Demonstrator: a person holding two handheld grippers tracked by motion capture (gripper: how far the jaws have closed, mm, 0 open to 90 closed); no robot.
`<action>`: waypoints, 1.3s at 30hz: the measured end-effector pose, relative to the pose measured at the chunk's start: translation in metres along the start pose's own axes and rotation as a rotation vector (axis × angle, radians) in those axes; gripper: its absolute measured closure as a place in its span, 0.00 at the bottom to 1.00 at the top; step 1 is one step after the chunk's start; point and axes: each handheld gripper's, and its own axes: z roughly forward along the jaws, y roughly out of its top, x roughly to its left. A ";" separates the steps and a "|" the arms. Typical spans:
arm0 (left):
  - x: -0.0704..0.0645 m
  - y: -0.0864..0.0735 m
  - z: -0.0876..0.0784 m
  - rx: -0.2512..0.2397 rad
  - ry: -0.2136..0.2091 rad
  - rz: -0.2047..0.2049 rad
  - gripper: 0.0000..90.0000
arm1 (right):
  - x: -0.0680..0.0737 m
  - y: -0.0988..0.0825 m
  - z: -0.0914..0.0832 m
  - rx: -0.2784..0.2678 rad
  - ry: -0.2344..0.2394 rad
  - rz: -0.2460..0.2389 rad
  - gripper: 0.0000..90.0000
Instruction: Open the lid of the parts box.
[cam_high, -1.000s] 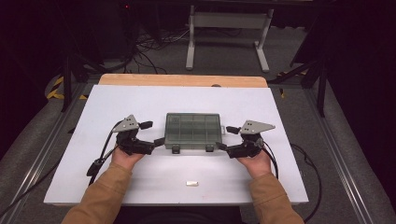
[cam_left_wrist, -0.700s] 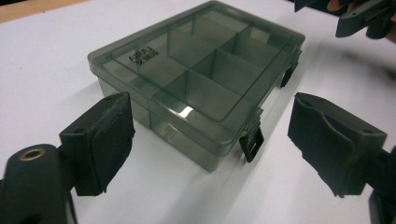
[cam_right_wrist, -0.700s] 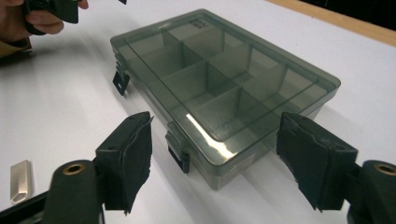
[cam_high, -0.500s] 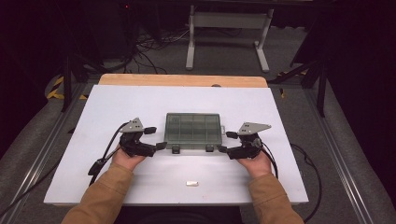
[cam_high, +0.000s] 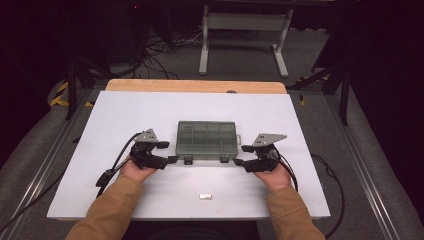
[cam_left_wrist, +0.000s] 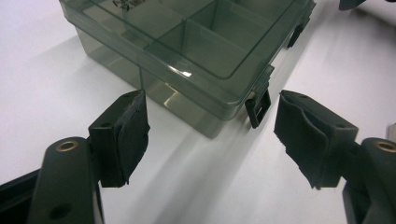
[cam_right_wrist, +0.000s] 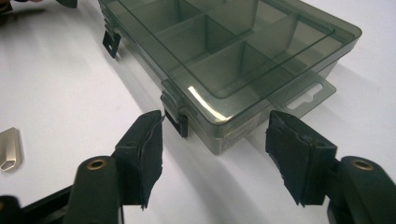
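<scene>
I hold a hand-held gripper in each hand, one at either near corner of the compartment box, a smoky transparent case with a closed lid and dividers visible through it. The box lies flat on the white counter, about midway between the left and right edges and a little nearer the near edge than the far one.

My left hand-held gripper sits just beside the box's near left corner. Its jaws have just been closing, yet they stand apart: in the left gripper view the two black pads flank that corner and the left latch on the front wall, with a gap on both sides and nothing pressed.

My right hand-held gripper sits just beside the near right corner. Its jaws have also just been closing and are likewise apart. In the right gripper view the corner of the box and the right latch lie between the pads; the left pad is very close to the latch, but whether it touches I cannot tell. The box's hang tab sticks out on the side past that corner.

A small silvery metal piece lies on the counter near the near edge, well apart from the box, between my forearms.
</scene>
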 end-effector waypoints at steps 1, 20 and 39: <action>0.000 0.000 0.000 0.005 -0.003 0.000 0.31 | 0.000 0.000 0.000 0.006 -0.001 0.000 0.42; 0.000 -0.002 0.006 0.064 -0.019 0.015 0.59 | -0.002 -0.004 0.004 0.049 -0.003 0.005 0.68; -0.001 -0.002 0.008 0.066 -0.017 0.039 0.74 | -0.003 -0.004 0.008 0.068 -0.013 -0.008 0.79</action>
